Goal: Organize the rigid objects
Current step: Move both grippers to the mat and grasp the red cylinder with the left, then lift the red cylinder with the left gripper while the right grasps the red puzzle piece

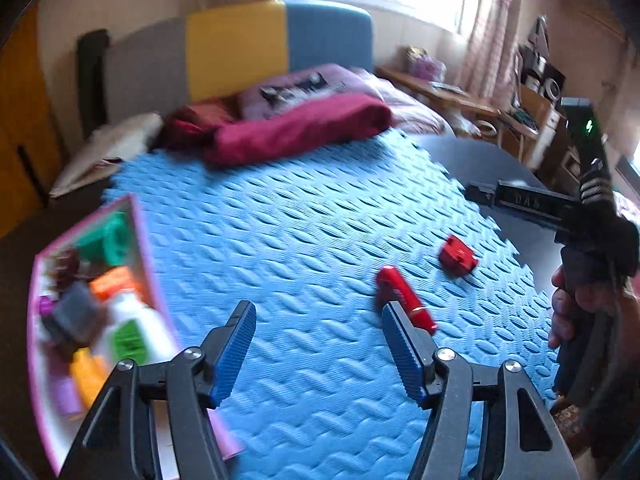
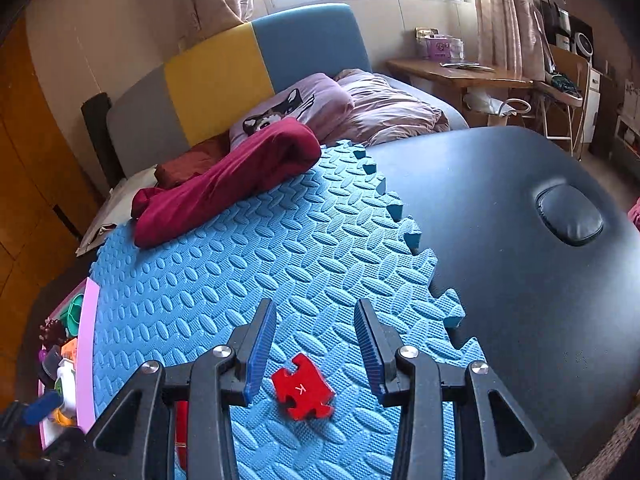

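A red puzzle-piece block marked K point(image 2: 302, 392) lies on the blue foam mat point(image 2: 248, 264), between and below the fingers of my open, empty right gripper point(image 2: 316, 320); it also shows in the left wrist view point(image 1: 457, 256). A red cylinder point(image 1: 404, 298) lies on the mat just past the right finger of my open, empty left gripper point(image 1: 318, 320). A pink box point(image 1: 138, 240) at the mat's left edge holds several coloured toys; it also shows in the right wrist view point(image 2: 89, 344). The right gripper's body point(image 1: 592, 248) and the hand holding it are at the right.
A rolled maroon cloth point(image 2: 228, 184) lies at the mat's far end. A black padded table point(image 2: 520, 240) extends right of the mat. Beyond are pillows, a coloured headboard point(image 2: 256, 68) and a wooden desk point(image 2: 460, 74).
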Demonstrator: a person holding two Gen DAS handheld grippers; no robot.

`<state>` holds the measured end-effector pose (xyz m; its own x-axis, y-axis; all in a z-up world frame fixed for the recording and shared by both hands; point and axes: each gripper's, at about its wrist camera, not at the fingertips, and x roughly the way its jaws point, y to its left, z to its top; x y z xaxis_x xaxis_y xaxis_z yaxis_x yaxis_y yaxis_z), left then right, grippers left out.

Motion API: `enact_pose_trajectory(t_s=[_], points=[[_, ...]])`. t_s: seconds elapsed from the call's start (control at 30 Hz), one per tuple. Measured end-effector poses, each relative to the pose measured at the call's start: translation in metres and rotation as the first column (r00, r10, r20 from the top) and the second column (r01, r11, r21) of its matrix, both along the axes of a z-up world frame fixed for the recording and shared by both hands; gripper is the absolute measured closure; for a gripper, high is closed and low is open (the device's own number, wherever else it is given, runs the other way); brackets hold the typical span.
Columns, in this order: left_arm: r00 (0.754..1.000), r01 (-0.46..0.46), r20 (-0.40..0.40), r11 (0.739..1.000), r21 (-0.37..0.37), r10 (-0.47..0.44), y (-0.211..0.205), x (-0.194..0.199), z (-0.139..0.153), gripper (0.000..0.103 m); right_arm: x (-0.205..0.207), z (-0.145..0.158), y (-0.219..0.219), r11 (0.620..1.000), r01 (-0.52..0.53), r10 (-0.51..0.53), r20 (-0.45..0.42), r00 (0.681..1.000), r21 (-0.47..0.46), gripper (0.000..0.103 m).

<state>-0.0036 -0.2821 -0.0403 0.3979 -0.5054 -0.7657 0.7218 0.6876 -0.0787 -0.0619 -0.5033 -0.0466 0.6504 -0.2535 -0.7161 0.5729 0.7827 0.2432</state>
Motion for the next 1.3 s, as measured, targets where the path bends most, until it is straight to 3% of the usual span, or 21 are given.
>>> enact_pose_trajectory(t_s=[0.13,0.37,0.47,0.5,0.73,0.87,1.03,1.1,1.3], points=[[0.995,0.033,-0.091,0.999,-0.014,-0.034,-0.031,0.003,-0.014,0.038,-0.002,-0.003,0.001,1.0,-0.01,0.01,0.004,1.0,0.025,0.062],[0.986,0.054,-0.157,0.998,0.02,-0.05,-0.065,0.012,-0.038,0.039,0.0,-0.006,-0.002,0.998,-0.014,0.013,0.009,1.0,0.053,0.062],[0.979,0.063,-0.198,0.998,0.031,-0.056,-0.069,0.015,-0.051,0.066,0.001,-0.009,-0.005,0.996,-0.022,0.022,0.003,1.0,0.085,0.062],[0.987,0.053,-0.155,0.998,0.042,-0.046,-0.068,0.013,-0.052,0.077,0.003,-0.012,-0.004,0.995,-0.034,0.036,-0.013,0.999,0.095,0.062],[0.991,0.074,-0.11,0.997,-0.006,-0.074,-0.046,0.007,-0.053,0.077,0.022,-0.033,0.015,0.985,-0.134,0.15,-0.159,0.976,0.109,0.062],[0.993,0.087,-0.073,0.996,-0.022,-0.088,-0.034,0.0,-0.053,0.077,0.024,-0.038,0.021,0.984,-0.15,0.166,-0.199,0.966,0.093,0.057],[0.993,0.075,-0.083,0.996,-0.043,-0.079,-0.03,0.004,-0.054,0.077,0.027,-0.044,0.03,0.979,-0.189,0.203,-0.25,0.947,0.078,0.057],[0.993,0.08,-0.078,0.996,-0.044,-0.083,-0.028,0.003,-0.054,0.077,0.028,-0.044,0.041,0.977,-0.215,0.202,-0.298,0.933,-0.01,0.07],[0.997,0.049,-0.061,0.998,-0.028,-0.05,-0.021,0.002,-0.05,0.077,0.037,-0.044,0.068,0.939,-0.342,0.319,-0.28,0.905,-0.035,0.071]])
